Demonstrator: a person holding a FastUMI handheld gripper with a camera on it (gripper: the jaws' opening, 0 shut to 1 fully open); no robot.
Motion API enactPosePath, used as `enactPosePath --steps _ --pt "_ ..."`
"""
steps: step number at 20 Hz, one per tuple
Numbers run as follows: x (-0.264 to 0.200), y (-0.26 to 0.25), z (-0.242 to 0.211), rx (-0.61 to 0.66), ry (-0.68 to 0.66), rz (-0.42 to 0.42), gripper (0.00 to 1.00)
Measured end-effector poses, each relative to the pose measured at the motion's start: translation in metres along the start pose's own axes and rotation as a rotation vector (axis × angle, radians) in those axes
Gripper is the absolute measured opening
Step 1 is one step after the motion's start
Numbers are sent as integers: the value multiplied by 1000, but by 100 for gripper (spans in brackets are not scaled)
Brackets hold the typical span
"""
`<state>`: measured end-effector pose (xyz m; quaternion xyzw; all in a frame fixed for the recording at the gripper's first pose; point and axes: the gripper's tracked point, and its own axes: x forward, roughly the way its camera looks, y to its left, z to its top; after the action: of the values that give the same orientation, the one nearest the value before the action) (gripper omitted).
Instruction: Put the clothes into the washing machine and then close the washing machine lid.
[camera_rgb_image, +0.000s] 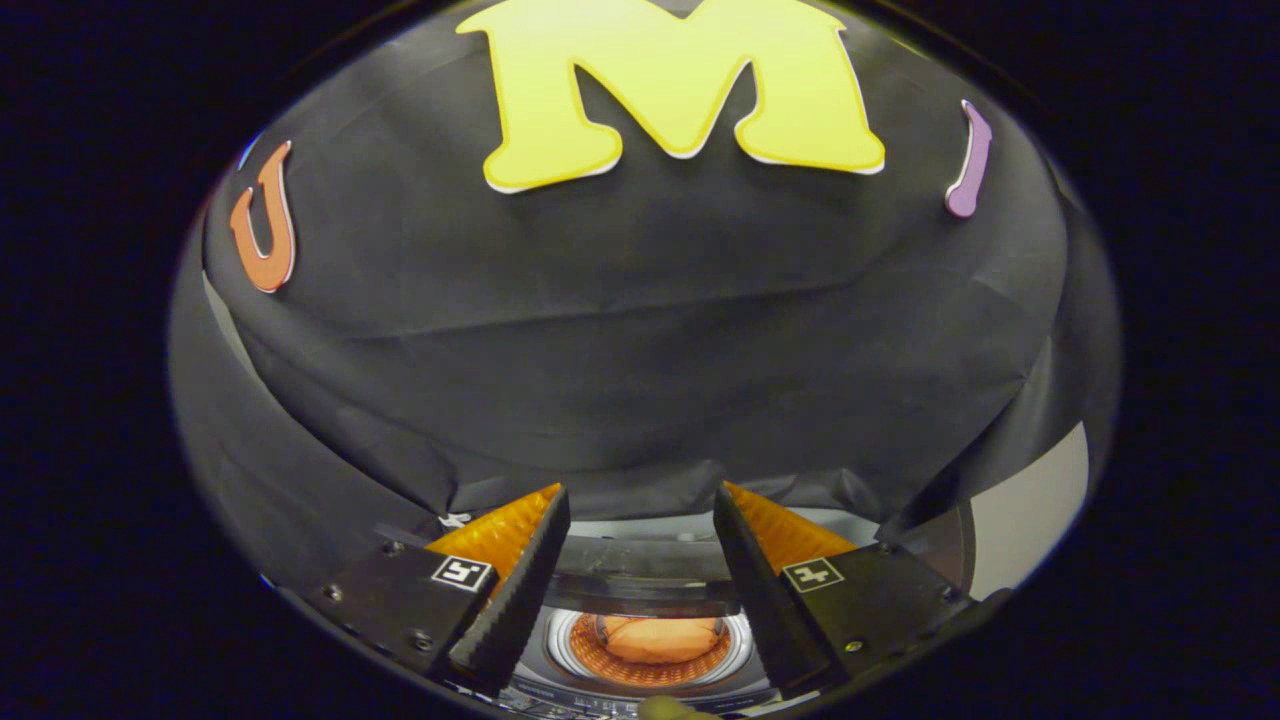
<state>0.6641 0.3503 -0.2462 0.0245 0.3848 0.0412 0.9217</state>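
Observation:
My gripper is open, and nothing sits between its fingers. Below and between the fingers I look down on the washing machine, seen from above. Its round drum opening shows an orange garment lying inside. The dark lid stands raised at the far side of the opening, its edge running across between the fingers. The fingers hang well above the machine and touch nothing.
The booth's black cloth wall rises just beyond the machine. A pale panel shows past the cloth at the right. The machine's control strip lies at the near side of the drum.

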Motion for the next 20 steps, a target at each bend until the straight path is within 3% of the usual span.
enactPosePath --steps 6,12,20 --pt "11 -2 -25 6 54 -24 91" --pt "19 -6 -7 -26 1 -50 91" --pt "23 -4 -31 -7 62 -26 93"
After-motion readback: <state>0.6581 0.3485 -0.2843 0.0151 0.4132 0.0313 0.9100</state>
